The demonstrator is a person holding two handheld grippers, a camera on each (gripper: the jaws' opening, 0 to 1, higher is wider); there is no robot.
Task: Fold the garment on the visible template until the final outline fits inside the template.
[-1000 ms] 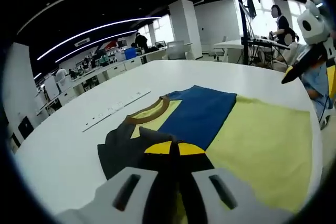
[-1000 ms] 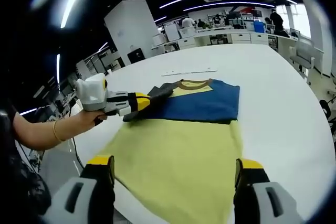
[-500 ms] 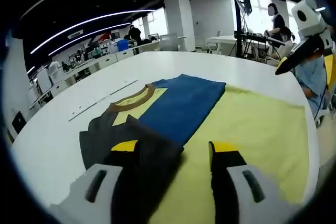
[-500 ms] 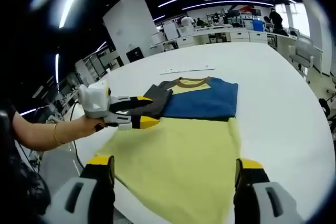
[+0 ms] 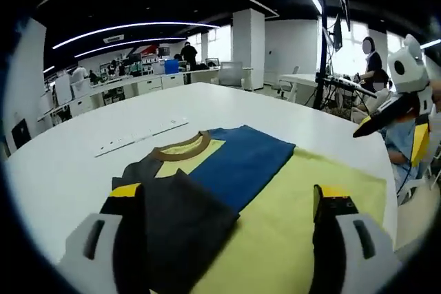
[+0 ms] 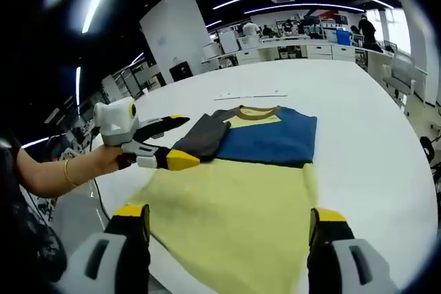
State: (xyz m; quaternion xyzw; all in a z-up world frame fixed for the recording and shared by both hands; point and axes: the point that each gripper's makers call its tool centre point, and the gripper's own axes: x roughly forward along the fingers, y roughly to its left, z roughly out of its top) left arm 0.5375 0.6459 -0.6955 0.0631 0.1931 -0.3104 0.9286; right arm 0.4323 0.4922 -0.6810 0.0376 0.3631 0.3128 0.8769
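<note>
The left gripper [image 6: 165, 144] has let go of the dark sleeve [image 5: 180, 219] and its jaws are now wide apart. So the sleeve fold looks done. The sleeve lies flat on the shirt [image 6: 238, 191], which sits on the white table [image 6: 358, 101]. The right gripper [image 6: 227, 228] is wide too and holds nothing. The shirt is soft cloth, yellow and blue, with a round brown collar [image 6: 256, 110].

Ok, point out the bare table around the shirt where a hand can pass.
Free: the white table right of the garment out to the rim, and the stretch beyond the collar up to the white strip. Crowded: the dark sleeve side, where the open left gripper hangs, and the near yellow hem between the right gripper's open jaws.
</note>
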